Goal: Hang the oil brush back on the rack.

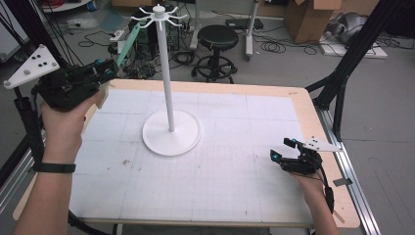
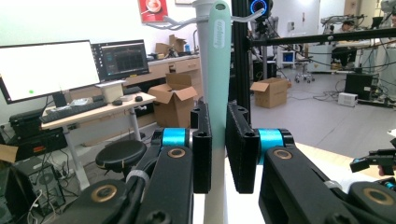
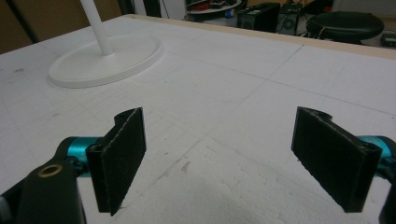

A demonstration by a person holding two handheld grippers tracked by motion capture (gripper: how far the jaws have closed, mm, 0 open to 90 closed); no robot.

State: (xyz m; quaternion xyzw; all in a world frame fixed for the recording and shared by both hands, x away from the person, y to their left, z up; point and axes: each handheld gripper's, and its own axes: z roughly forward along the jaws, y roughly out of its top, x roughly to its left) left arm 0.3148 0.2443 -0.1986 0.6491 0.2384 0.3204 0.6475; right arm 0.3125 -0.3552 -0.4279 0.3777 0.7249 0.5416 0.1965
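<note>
Your left tongs (image 2: 218,154) are clenched on a mint-green handle (image 2: 218,79), a long flat strip with a rounded top end. In the left gripper view it rises straight up between the two black jaws, and raised lettering runs lengthwise near its top, too soft to read. Its tip sits right by the curved white hooks (image 2: 180,21) at the head of the white stand (image 1: 171,128); whether it touches a hook you cannot tell.

From the high view, your left tongs (image 1: 105,68) hang above the bench's (image 1: 235,196) far left corner, and the handle (image 1: 126,45) slants up and away from them toward the stand's hook crown (image 1: 159,13). The stand has a thin white pole on a round flat base, set left of the bench's middle, nearer the far edge.

Your right tongs (image 1: 281,149) are released, jaws set wide apart, low over the bench near its right edge toward the near corner. The right gripper view shows them (image 3: 219,163) holding nothing, with the gridded white bench top between the pads and the stand's base (image 3: 107,58) well beyond.

A red poster (image 2: 152,9) on the wall behind the stand carries a picture; any writing is illegible.
</note>
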